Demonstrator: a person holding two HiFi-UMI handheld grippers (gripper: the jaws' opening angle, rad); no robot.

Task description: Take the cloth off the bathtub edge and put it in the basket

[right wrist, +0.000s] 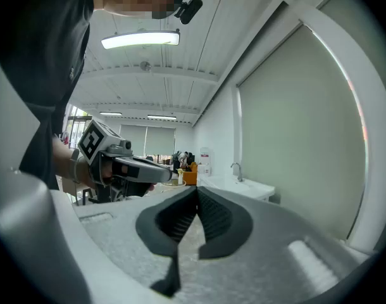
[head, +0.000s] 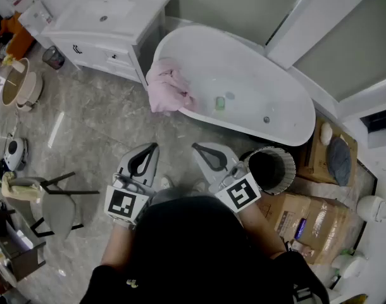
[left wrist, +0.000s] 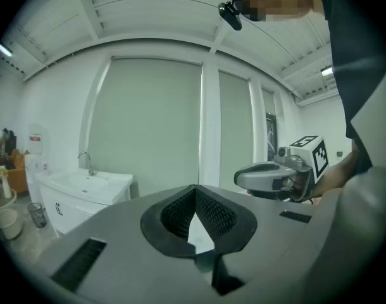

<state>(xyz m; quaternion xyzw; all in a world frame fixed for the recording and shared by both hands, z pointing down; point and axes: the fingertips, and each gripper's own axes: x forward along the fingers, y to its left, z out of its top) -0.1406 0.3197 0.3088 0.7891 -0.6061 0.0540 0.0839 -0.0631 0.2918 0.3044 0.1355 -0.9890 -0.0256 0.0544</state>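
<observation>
From the head view, the crumpled pink cloth (head: 168, 87) hangs over the rim of the white oval bathtub (head: 288, 138) at its end nearest the white vanity sink (head: 107, 11); it is bunched, its longer run following the curve of that rim, part falling inside the tub and part down the outer wall; both tools are held low over the grey marble floor (head: 92, 119), well short of the cloth, which lies ahead of them and slightly left; the left gripper (head: 154, 147) points towards the tub with its jaws pressed together and nothing in them; the right gripper (head: 197, 147) sits just beside it, jaws likewise together and empty; the dark round ribbed basket (head: 272, 170) stands on the floor just to the right of the right gripper, close under the tub's near side.

In the left gripper view, the black ribbed pads meet at the tip, closed on nothing; the right gripper (left wrist: 269, 176) shows alongside, and the sink (left wrist: 85, 185) lies beyond at left.

In the right gripper view, its pads also meet, holding nothing; the left gripper (right wrist: 164, 175) is beside it at left; the sink (right wrist: 250, 185) stands far off.
</observation>
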